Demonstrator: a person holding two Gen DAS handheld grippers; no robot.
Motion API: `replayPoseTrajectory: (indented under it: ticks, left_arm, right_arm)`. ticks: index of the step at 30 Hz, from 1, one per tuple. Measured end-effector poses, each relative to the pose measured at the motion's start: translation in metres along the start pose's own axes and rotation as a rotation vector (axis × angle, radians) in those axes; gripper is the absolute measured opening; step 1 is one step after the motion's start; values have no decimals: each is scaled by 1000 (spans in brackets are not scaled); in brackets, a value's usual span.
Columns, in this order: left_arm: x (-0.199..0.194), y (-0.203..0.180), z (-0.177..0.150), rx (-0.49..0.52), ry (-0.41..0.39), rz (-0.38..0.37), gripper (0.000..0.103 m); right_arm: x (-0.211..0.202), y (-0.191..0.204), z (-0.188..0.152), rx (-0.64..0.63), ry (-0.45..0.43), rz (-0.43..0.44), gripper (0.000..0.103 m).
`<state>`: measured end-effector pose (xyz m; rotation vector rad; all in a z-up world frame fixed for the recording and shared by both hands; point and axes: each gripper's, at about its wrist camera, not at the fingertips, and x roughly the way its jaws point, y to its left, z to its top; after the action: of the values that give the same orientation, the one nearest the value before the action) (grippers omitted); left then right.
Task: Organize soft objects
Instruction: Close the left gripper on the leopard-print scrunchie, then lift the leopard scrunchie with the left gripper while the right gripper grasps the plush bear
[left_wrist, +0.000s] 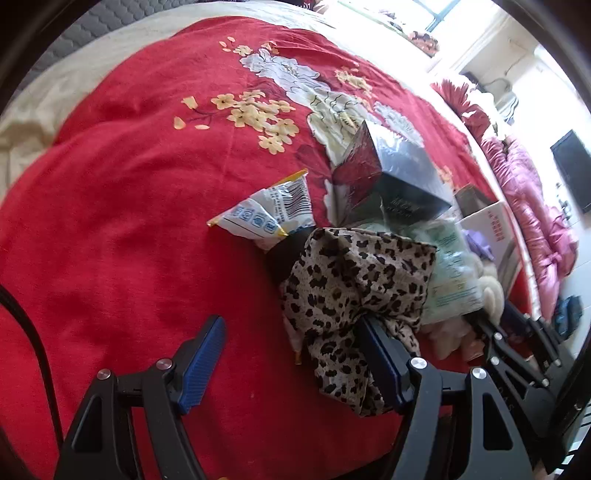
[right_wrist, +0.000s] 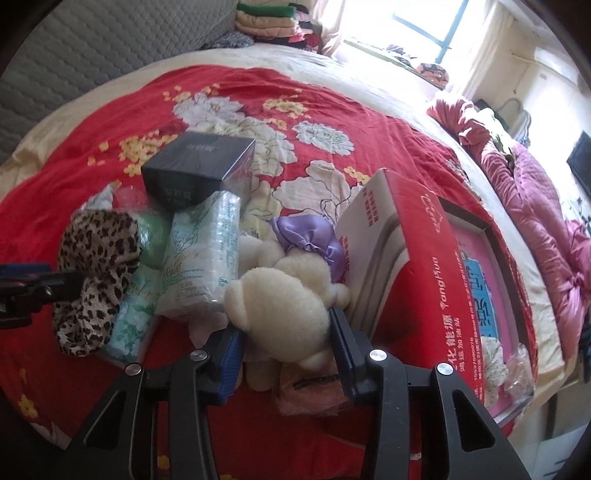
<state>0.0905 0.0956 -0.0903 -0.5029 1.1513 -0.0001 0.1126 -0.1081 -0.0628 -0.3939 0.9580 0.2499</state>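
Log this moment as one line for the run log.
left gripper: open, one finger under leopard-print cloth | right gripper: shut on cream plush toy | surface: red floral bedspread

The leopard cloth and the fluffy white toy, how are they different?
The leopard cloth is thin, spotted brown and black, and crumpled; the fluffy white toy is plain cream, plump and rounded. The cloth drapes over one finger of the left gripper, whose jaws stand wide; the toy sits squeezed between the right gripper pads. Both are soft and lie on the red bedspread.
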Motion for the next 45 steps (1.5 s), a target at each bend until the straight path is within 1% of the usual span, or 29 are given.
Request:
replayPoseTrajectory:
  ticks: [1,3,4,6,7,9,10,11,13,15,18,20,23,28,31,35,38,41,45]
  left_arm:
    - [0,1,0,-7,-1,-16,69]
    - [0,3,0,-18,-1,-37,58]
    - [1,4,0,-23,-1,-46,56]
    - [1,5,0,-26,3,-66,45]
    - [1,5,0,-28,6,-79,42]
    - [2,4,0,-28,12,-107,31]
    - [1,4,0,-23,7,-104,30]
    - [0,3,-1,-16,5,-104,27]
    - [-3,2,-2,-6,-4,-104,23]
    - [-8,2,-3,-8,-24,-112,17]
    - [-18,3,-4,-6,-53,-117,14]
    - [-24,3,-5,-8,-64,-116,14]
    - [-33,-1,-6,14,-89,-90,14]
    - [-45,-4,-7,27,-96,-79,14]
    - [-51,-1,-7,17,-106,-82,13]
    - [-50,5,-11,13,-63,-54,13]
    - [-43,9,-15,2,-31,-50,13]
    - [-41,11,-19,5,-23,-47,7]
    - [-46,7,-23,26,-43,-47,5]
  right_arm:
    - [-1,-1,0,6,-2,1,45]
    - [-4,-2,-1,14,-7,3,45]
    - [-5,-2,-2,17,-13,2,45]
    - [-8,-4,-2,25,-22,6,45]
    - [-11,-6,-3,39,-30,10,45]
    - [-14,-8,-3,59,-39,20,44]
    - [-15,-11,-3,74,-44,29,44]
    - [-16,-12,-3,83,-47,40,44]
    - [-19,-16,-4,105,-56,60,44]
    - [-21,-19,-5,123,-61,71,44]
    - [-26,-19,-7,133,-76,78,44]
    - [-31,-19,-8,134,-88,83,44]
    - [-37,-21,-9,149,-108,108,44]
    - [-42,-28,-11,194,-116,147,44]
    - [-45,-31,-13,204,-118,145,44]
    - [-48,-32,-14,213,-120,151,44]
    - [-50,-31,-15,212,-125,160,44]
    - [-53,-31,-14,212,-132,165,44]
    - [-57,-30,-14,217,-146,171,44]
